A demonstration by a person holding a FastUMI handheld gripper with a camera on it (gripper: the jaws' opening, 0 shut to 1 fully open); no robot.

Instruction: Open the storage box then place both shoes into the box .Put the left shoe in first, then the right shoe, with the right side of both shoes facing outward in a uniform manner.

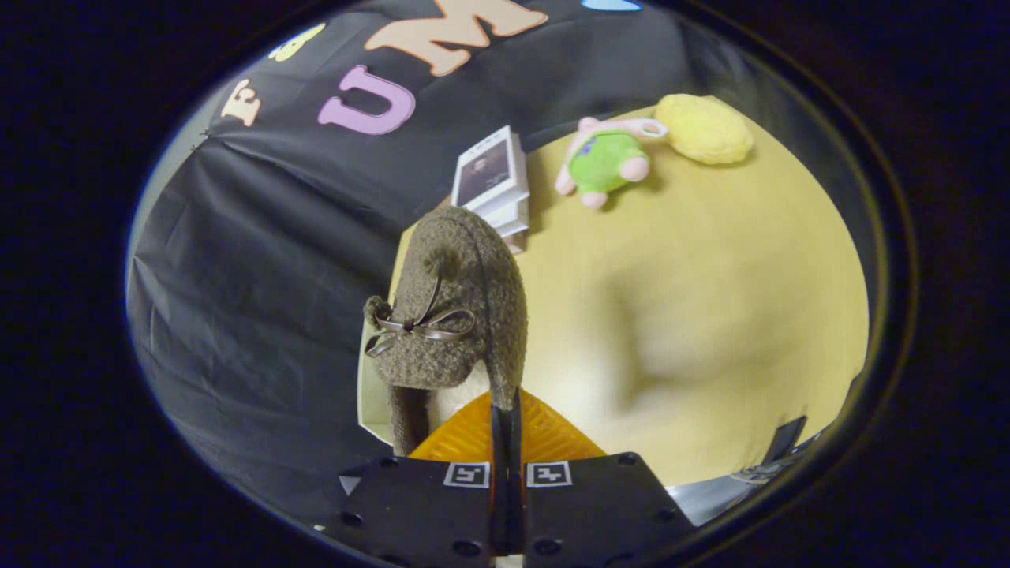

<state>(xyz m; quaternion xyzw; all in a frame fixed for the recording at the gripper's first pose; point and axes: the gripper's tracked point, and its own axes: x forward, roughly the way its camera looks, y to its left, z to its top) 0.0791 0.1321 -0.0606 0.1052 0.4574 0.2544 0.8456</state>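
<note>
Pinching the heel rim of the fuzzy brown shoe, the gripper is kept pressed together so it can be carried to the box.

My one camera rides on my gripper and looks forward along its two fingers, which meet at the foot of the view, closed on the edge of a shoe. The shoe sits very close to the lens, just ahead of the fingers. The view is tilted steeply: the table slopes away to one side and the booth wall to the other. Beyond the shoe, well apart, lie books, a plush toy and a yellow cushion.
</note>
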